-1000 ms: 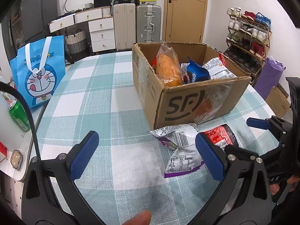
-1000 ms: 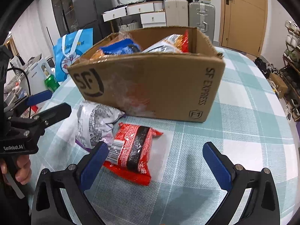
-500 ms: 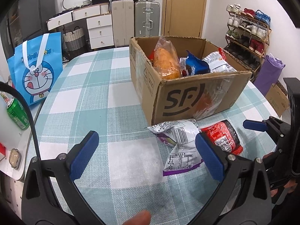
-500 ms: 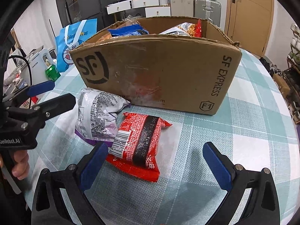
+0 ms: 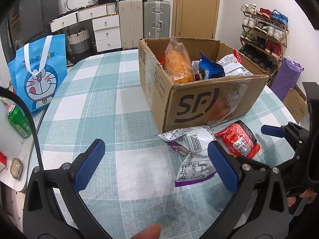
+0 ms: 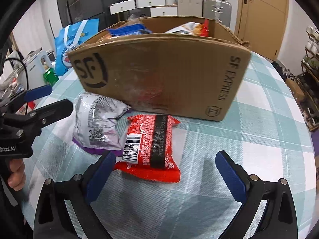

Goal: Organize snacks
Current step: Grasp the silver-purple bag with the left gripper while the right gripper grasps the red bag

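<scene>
A cardboard SF box [image 5: 209, 101] [image 6: 159, 75] stands on the checked table and holds several snack bags. Two packets lie on the table in front of it: a silver-and-purple packet [image 5: 191, 151] [image 6: 97, 125] and a red packet [image 5: 238, 140] [image 6: 149, 145]. My left gripper [image 5: 157, 165] is open and empty, just above the table, with the silver packet by its right finger. My right gripper [image 6: 165, 175] is open and empty, with the red packet just ahead of its left finger. Each gripper shows in the other's view, the right one [image 5: 279, 133] and the left one [image 6: 39, 101].
A blue Doraemon bag [image 5: 38, 73] and a green can [image 5: 18, 120] stand off the table's left edge. Shoe rack [image 5: 265, 37], purple bag [image 5: 287, 75] and a carton are to the right. Suitcases, drawers and a door stand behind.
Both grippers have moved forward and lower toward the packets. The red packet now reaches between the right gripper's fingers. Both stay open.
</scene>
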The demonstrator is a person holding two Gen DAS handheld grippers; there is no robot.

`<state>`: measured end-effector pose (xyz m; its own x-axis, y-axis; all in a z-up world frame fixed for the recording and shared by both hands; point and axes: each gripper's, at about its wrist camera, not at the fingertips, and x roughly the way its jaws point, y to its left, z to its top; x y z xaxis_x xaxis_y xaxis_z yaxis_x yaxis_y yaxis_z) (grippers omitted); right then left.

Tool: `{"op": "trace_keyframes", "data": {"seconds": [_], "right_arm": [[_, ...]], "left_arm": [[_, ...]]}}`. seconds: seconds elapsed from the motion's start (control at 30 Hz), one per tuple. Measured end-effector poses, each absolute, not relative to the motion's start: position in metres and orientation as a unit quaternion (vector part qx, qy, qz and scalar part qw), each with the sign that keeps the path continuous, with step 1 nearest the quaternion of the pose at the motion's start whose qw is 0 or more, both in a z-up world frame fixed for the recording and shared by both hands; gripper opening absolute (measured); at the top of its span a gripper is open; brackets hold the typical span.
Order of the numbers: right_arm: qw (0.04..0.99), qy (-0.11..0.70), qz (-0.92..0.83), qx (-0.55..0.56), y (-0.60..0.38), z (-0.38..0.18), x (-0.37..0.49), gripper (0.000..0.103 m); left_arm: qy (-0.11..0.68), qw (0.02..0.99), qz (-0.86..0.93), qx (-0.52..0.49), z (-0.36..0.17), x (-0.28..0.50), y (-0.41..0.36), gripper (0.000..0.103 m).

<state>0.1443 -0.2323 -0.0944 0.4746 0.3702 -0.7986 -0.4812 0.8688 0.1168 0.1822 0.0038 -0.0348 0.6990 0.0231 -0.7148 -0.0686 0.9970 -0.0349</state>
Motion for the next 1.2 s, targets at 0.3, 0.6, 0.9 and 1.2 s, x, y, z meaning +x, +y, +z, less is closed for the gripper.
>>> {"op": "trace_keyframes", "data": {"seconds": [0.3,0.6,0.9,1.2], "right_arm": [[0.853,0.444,0.272,-0.039,-0.235,-0.091,0.147,0.068],[0.859,0.417,0.295,-0.026,-0.233,-0.079,0.142,0.044],[0.865,0.408,0.292,-0.024,-0.238,-0.065,0.139,0.044],[0.865,0.413,0.285,-0.025,-0.243,-0.067,0.141,0.044]], "left_arm": [[0.389,0.920,0.023,-0.025,-0.035,0.182,0.003,0.103],[0.393,0.919,0.020,-0.022,-0.038,0.181,-0.003,0.103],[0.406,0.913,0.000,-0.032,-0.044,0.187,-0.017,0.103],[0.427,0.904,-0.011,-0.017,-0.065,0.198,-0.036,0.102]]}}
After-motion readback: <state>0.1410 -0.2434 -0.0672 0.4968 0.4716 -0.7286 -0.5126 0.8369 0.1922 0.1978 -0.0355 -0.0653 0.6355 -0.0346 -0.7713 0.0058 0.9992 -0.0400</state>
